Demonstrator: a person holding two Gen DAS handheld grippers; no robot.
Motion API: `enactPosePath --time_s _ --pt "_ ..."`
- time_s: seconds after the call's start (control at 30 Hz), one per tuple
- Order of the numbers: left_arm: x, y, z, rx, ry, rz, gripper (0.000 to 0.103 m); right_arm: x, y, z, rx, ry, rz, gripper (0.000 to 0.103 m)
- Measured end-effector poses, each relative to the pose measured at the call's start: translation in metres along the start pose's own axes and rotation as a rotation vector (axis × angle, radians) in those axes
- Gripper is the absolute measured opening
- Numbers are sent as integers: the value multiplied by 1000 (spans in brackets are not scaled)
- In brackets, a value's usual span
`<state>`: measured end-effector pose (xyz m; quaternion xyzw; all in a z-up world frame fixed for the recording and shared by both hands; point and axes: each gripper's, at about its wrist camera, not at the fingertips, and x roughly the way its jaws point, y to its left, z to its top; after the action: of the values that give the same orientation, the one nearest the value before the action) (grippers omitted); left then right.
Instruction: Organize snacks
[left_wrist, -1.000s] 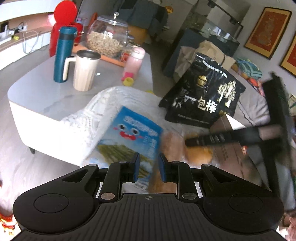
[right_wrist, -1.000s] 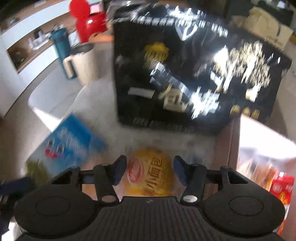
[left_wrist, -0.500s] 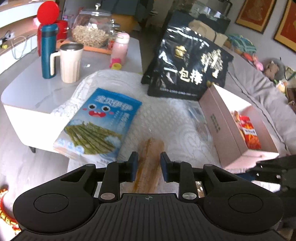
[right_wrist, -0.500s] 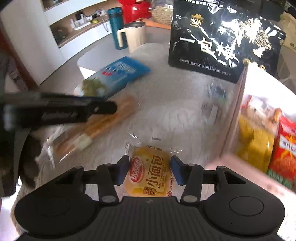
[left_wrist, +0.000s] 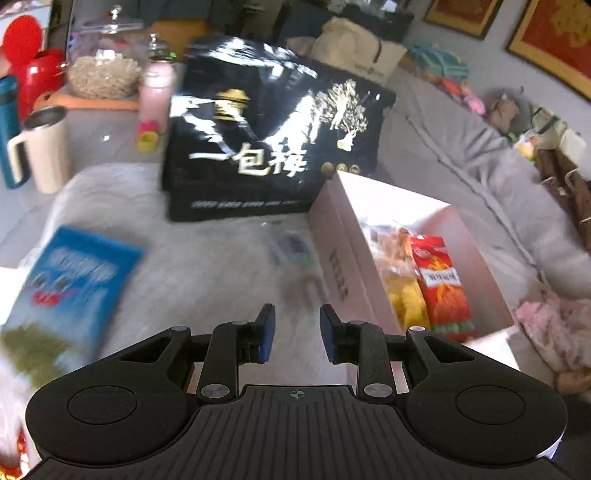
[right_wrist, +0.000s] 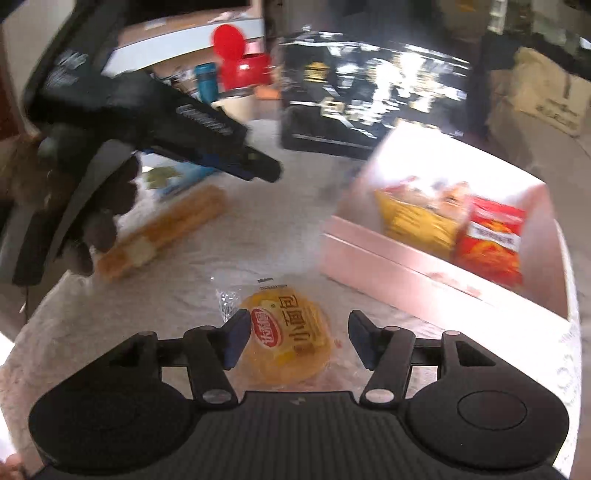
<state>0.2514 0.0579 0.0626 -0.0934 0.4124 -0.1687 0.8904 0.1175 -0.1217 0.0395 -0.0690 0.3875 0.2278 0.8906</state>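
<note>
A pink open box (left_wrist: 369, 236) (right_wrist: 406, 273) sits on the white cloth and holds a yellow snack bag (left_wrist: 400, 284) (right_wrist: 417, 218) and a red snack bag (left_wrist: 441, 280) (right_wrist: 491, 240). My left gripper (left_wrist: 297, 330) is open and empty above the cloth, left of the box. My right gripper (right_wrist: 297, 338) is open, with a round yellow bun packet (right_wrist: 288, 339) lying between its fingers. A long bread stick packet (right_wrist: 166, 229) lies at the left, under the left gripper seen in the right wrist view (right_wrist: 207, 147). A blue snack bag (left_wrist: 70, 280) lies at far left.
A large black bag (left_wrist: 273, 144) (right_wrist: 373, 92) stands behind the box. A cream mug (left_wrist: 44, 147), teal flask (left_wrist: 7, 129), pink bottle (left_wrist: 155, 96), nut jar (left_wrist: 105, 70) and red kettle (left_wrist: 33, 70) stand on the table behind. A small clear packet (left_wrist: 291, 247) lies by the box.
My left gripper has lifted off the bread stick and swung right toward the box. My right gripper stays over the bun packet, which now lies turned sideways.
</note>
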Motion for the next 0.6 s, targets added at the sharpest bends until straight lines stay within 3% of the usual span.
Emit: enactPosePath --time_s 0.13,0.27,0.43,0.6 --pt "40 -15 20 27 -5 72 30 2 -13 -10 55 -54 -17 63" --pt "71 -23 26 119 63 120 25 5 -17 -23 83 -100 -1 67" --pt "64 -30 12 258 50 191 39 8 -19 -39 82 -150 20 71" --pt "47 -27 -3 372 38 296 39 11 -15 -46 64 -177 -3 73"
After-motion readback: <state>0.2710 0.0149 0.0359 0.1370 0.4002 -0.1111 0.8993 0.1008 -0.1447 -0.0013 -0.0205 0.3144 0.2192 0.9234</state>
